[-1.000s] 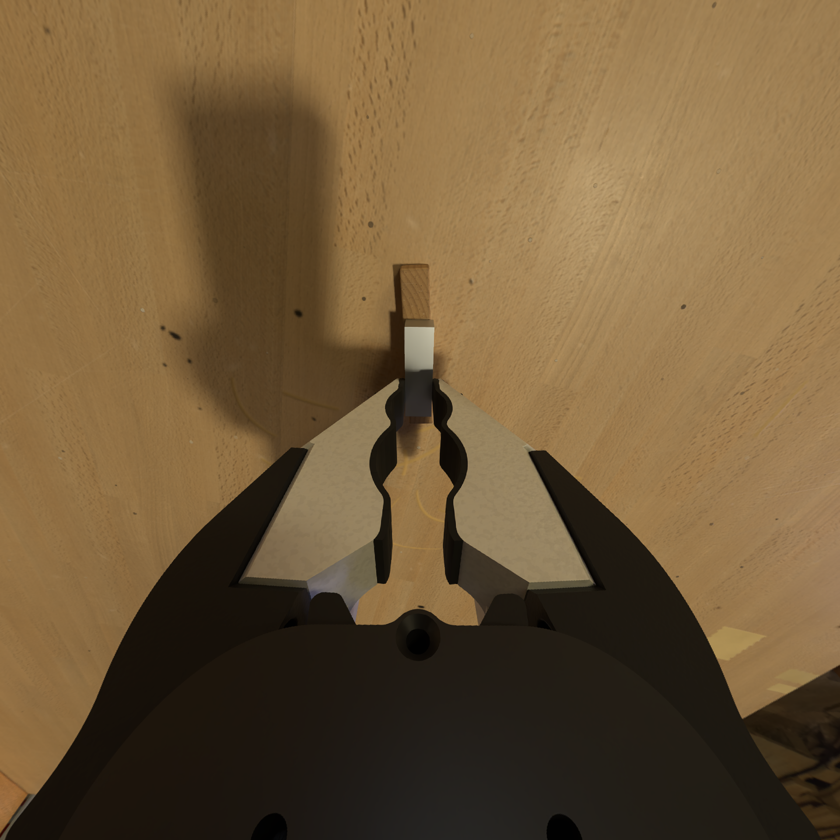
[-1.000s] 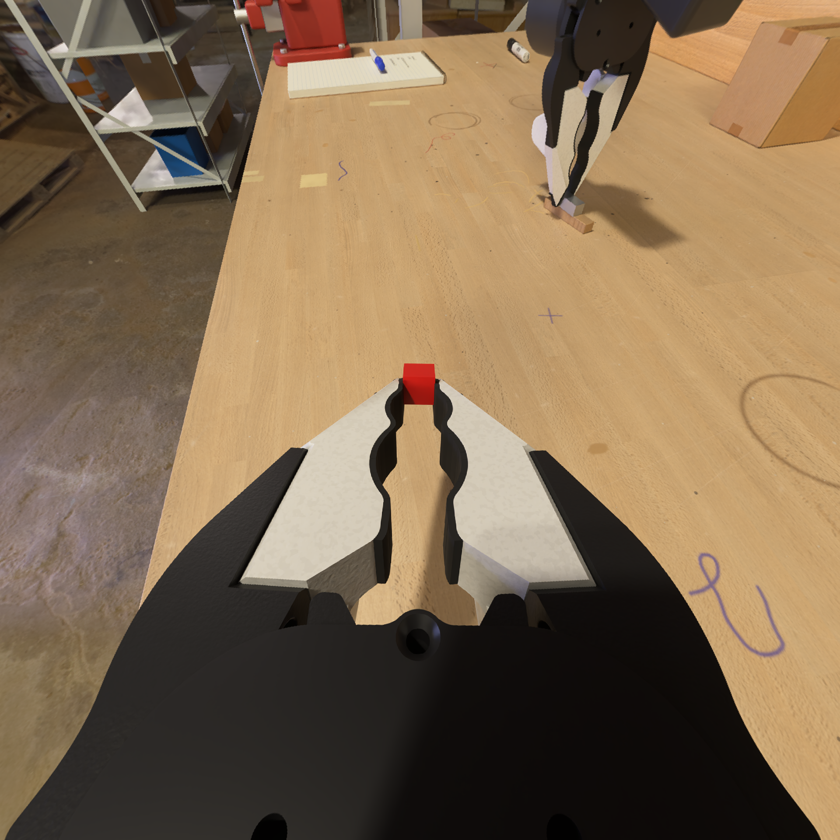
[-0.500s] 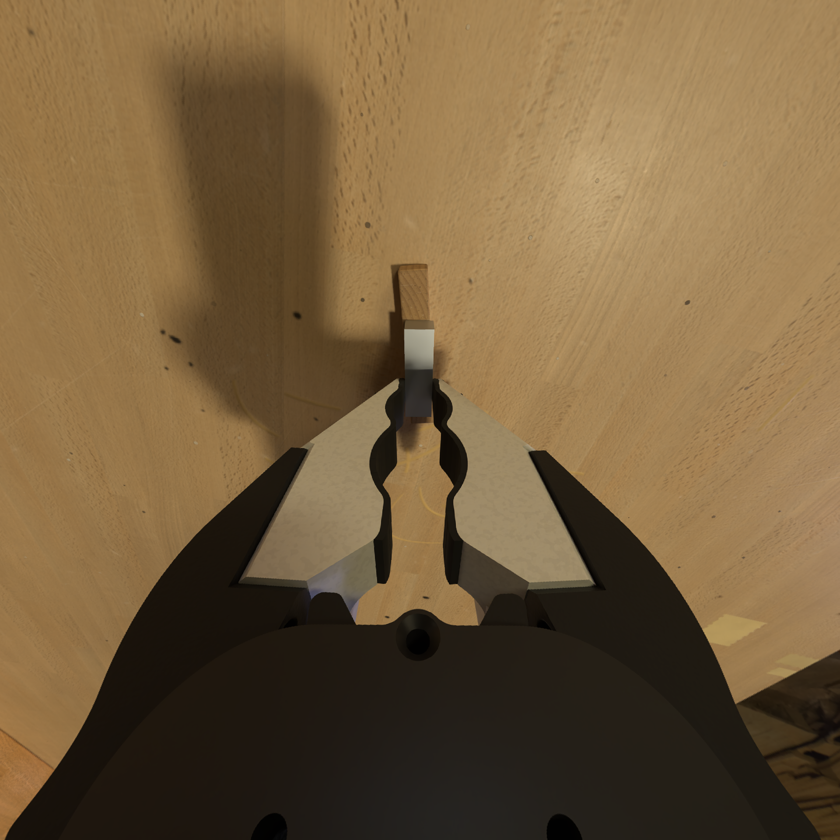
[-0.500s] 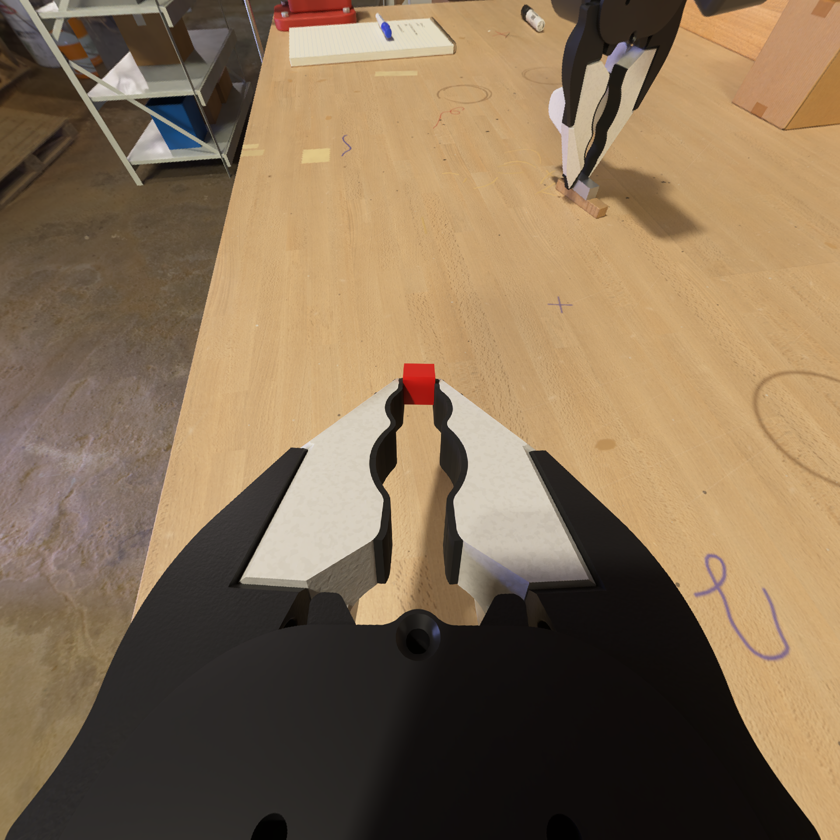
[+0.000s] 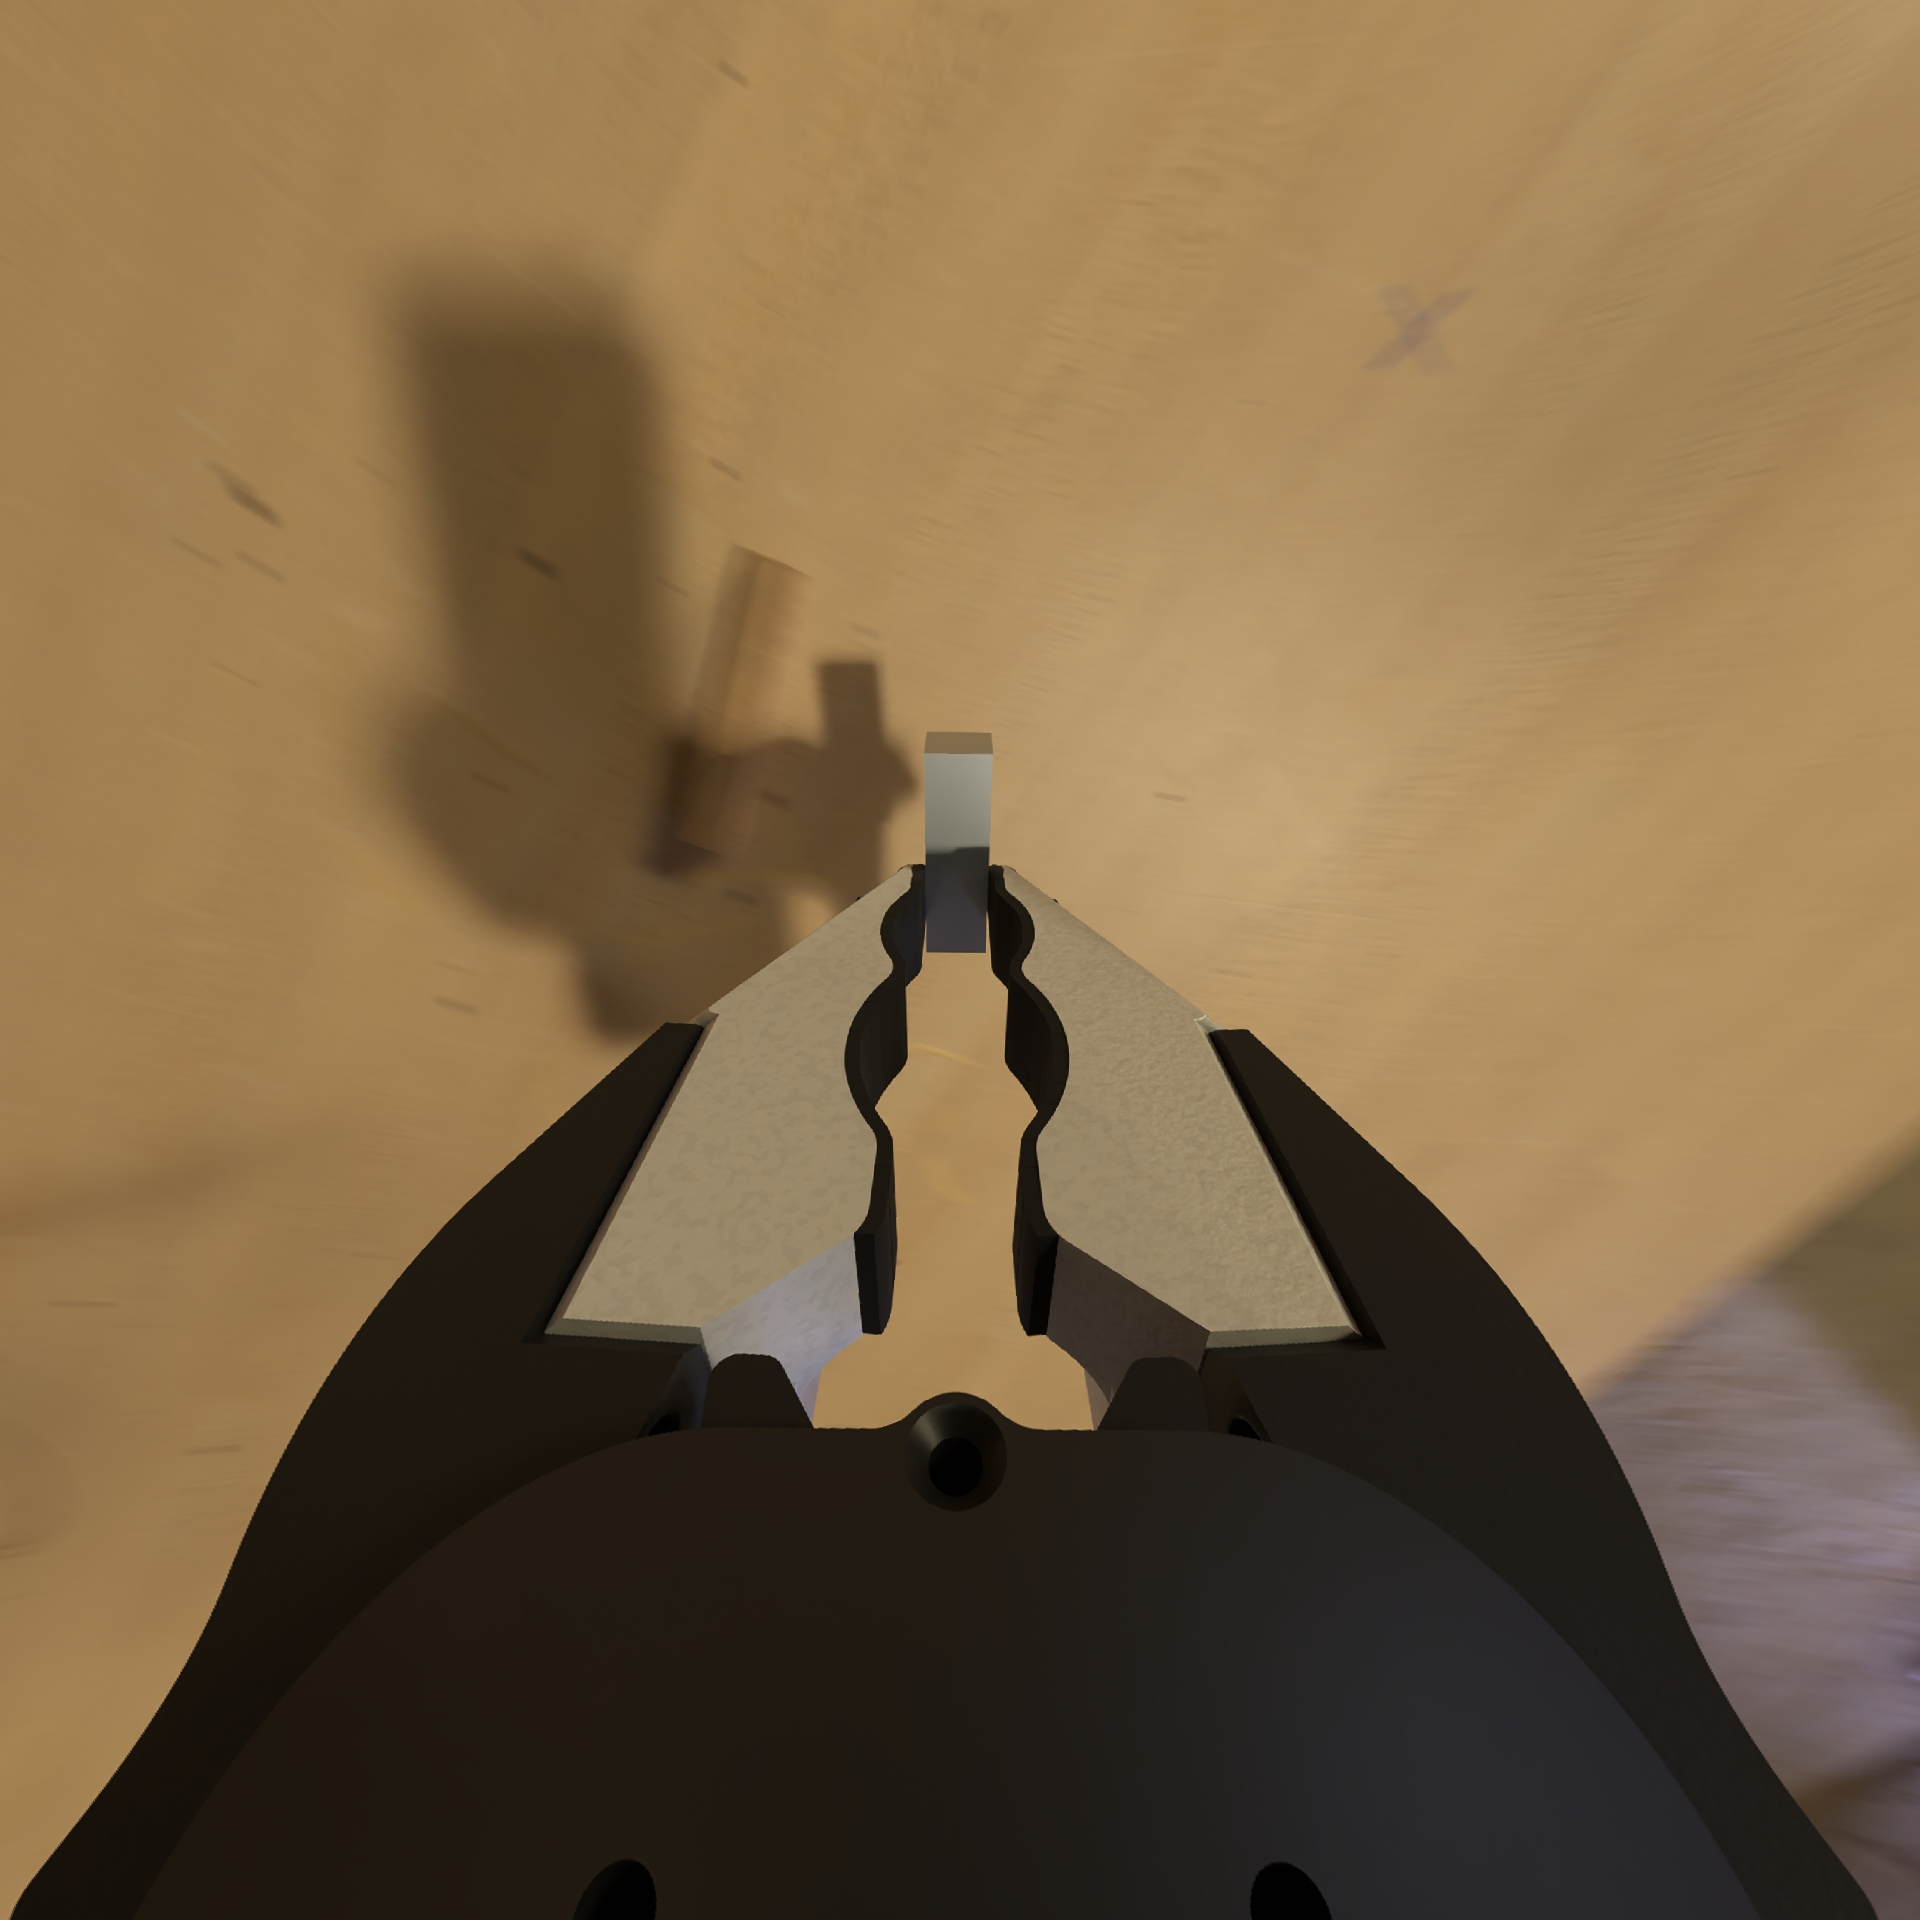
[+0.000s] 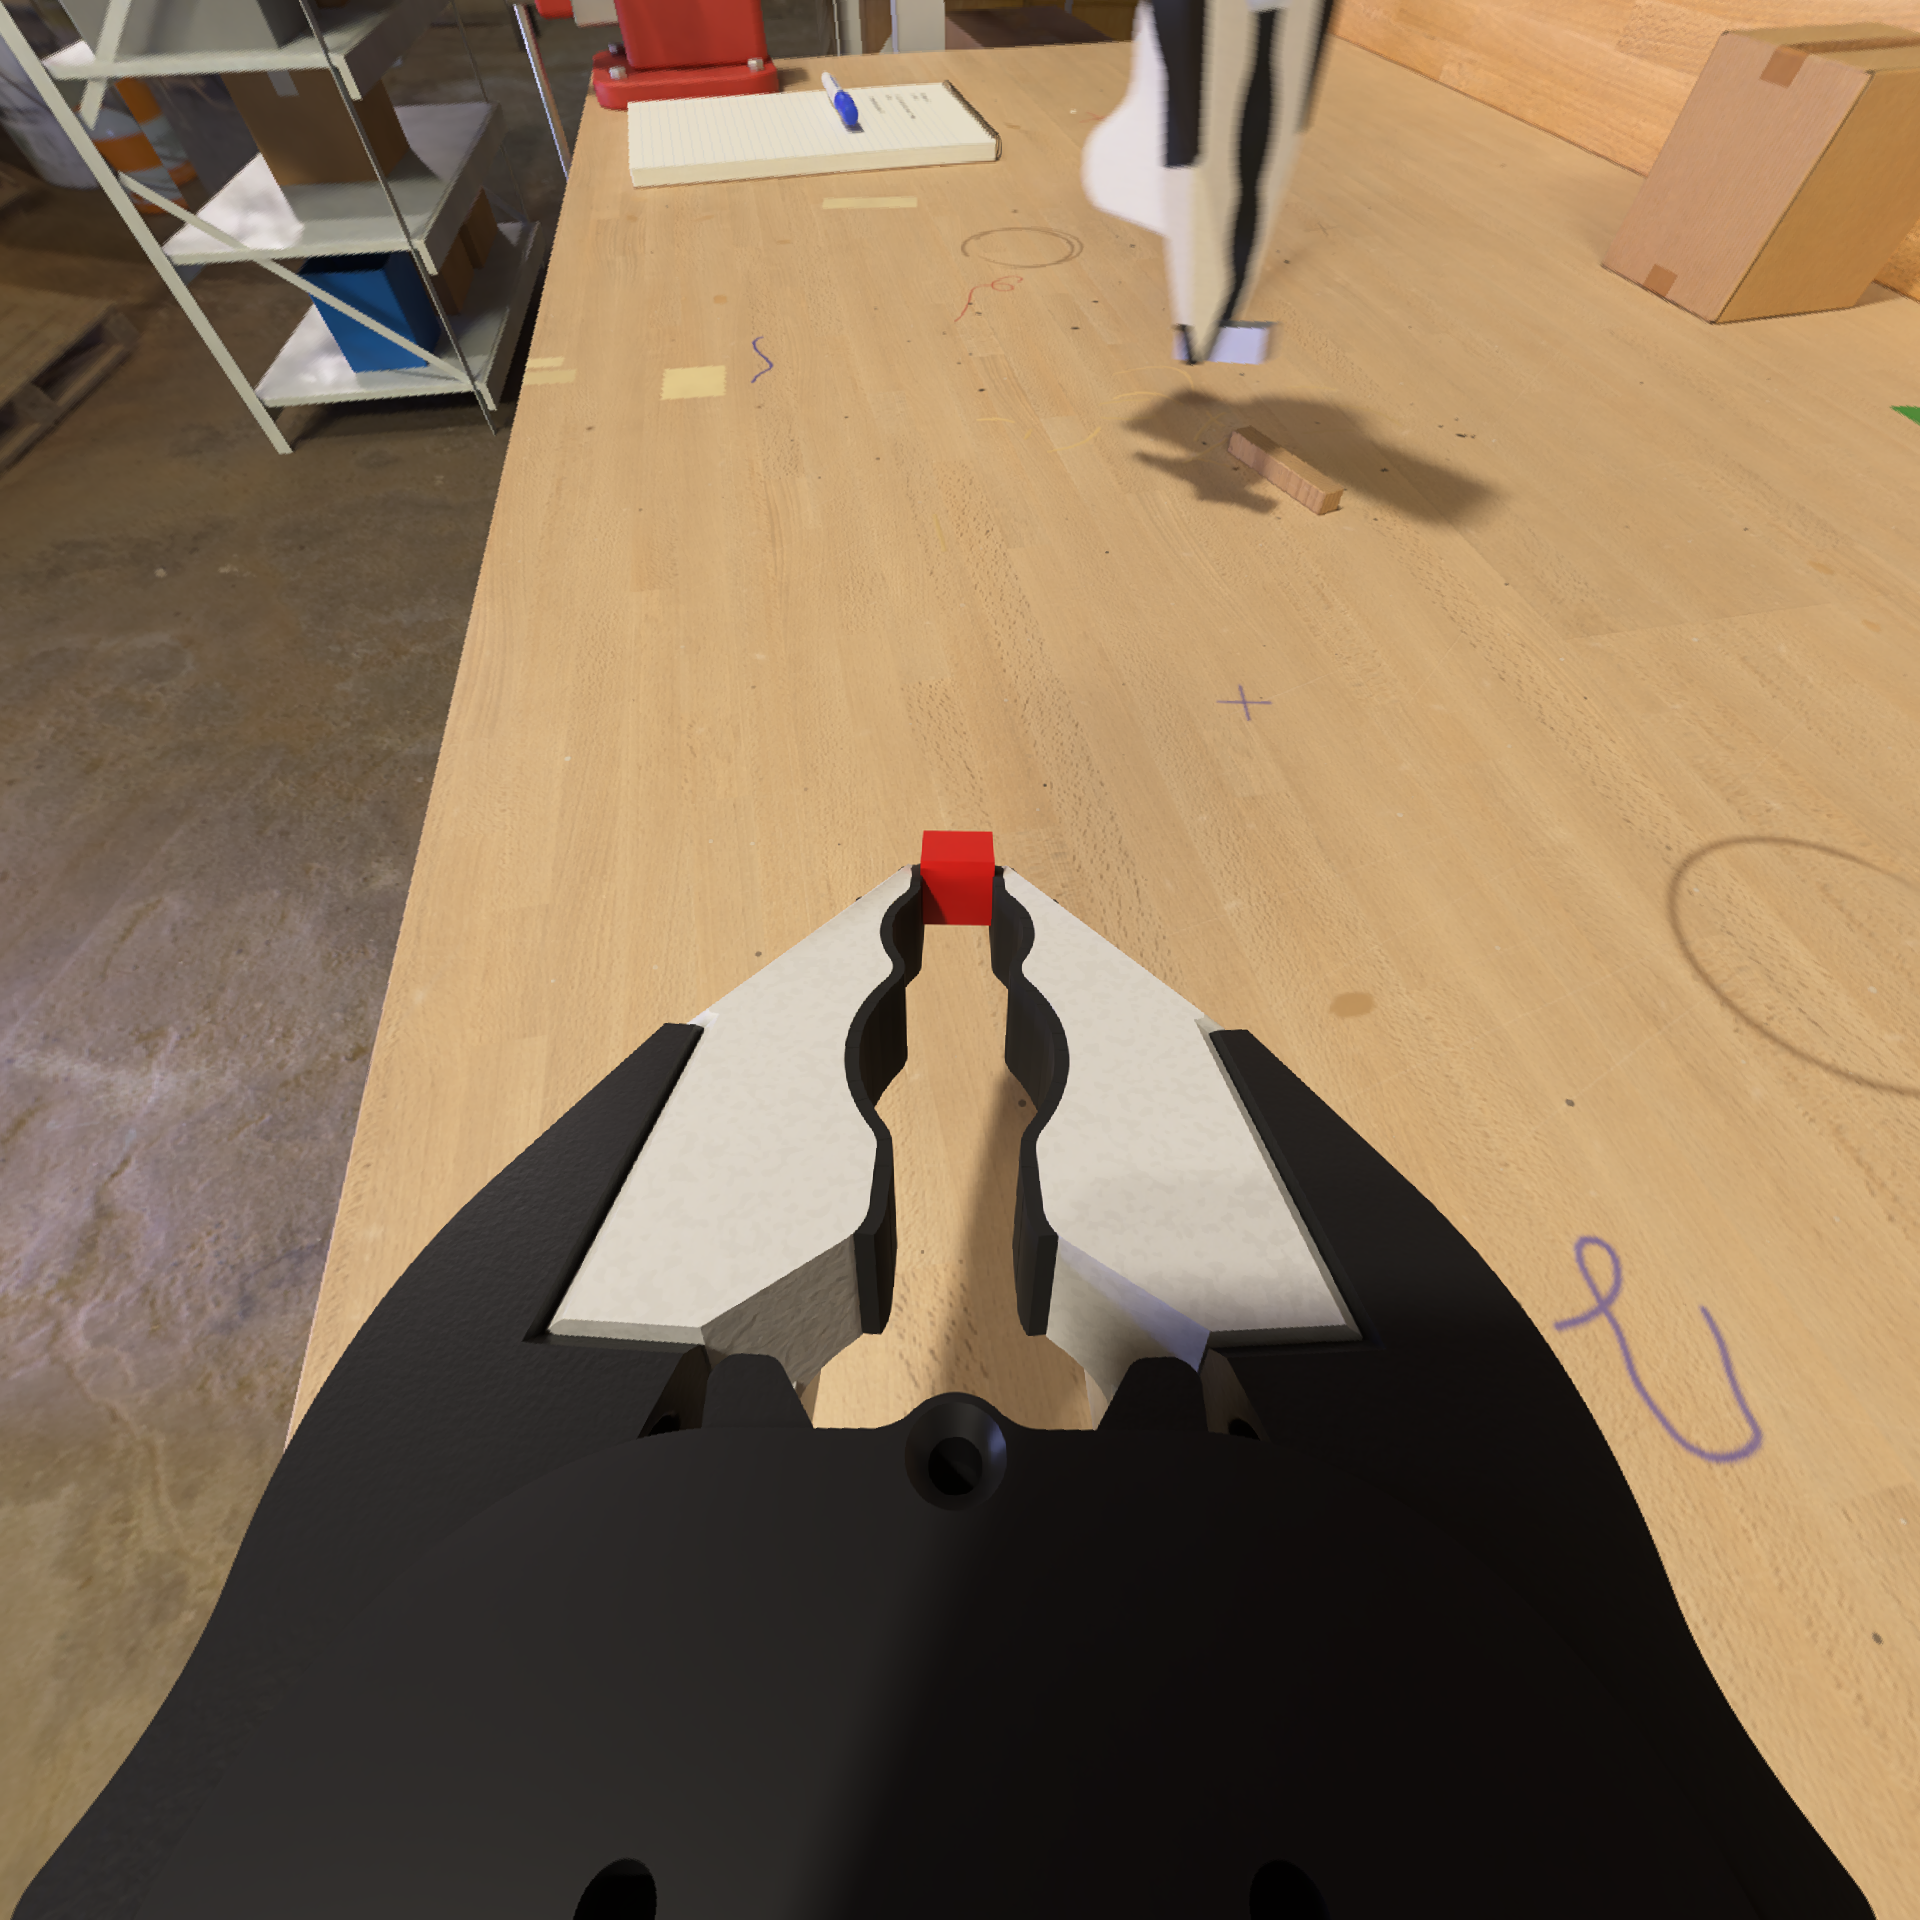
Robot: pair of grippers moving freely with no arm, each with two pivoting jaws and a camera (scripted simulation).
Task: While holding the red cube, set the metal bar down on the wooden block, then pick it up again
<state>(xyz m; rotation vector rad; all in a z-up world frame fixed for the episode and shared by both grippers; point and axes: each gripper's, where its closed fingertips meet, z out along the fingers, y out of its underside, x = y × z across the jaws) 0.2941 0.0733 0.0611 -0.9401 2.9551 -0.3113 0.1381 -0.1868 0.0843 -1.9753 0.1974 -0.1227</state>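
My left gripper (image 5: 956, 883) is shut on the grey metal bar (image 5: 957, 805) and holds it in the air above the table. The wooden block (image 5: 732, 717), blurred, lies on the table below and to the left of the bar, apart from it. In the right wrist view the left gripper (image 6: 1210, 348) hangs blurred above the table with the metal bar (image 6: 1242, 343) at its tips, and the wooden block (image 6: 1285, 471) lies in its shadow. My right gripper (image 6: 957, 883) is shut on the red cube (image 6: 957, 876) over the near part of the table.
A lined notepad (image 6: 805, 130) with a blue pen (image 6: 842, 101) and a red object (image 6: 686, 47) lie at the table's far end. A cardboard box (image 6: 1787, 171) stands at the far right. A metal shelf rack (image 6: 281, 208) stands off the table's left edge (image 6: 457, 707).
My left gripper has lifted the metal bar up off the wooden block and is moving fast. The right gripper keeps the red cube and has shifted a little.
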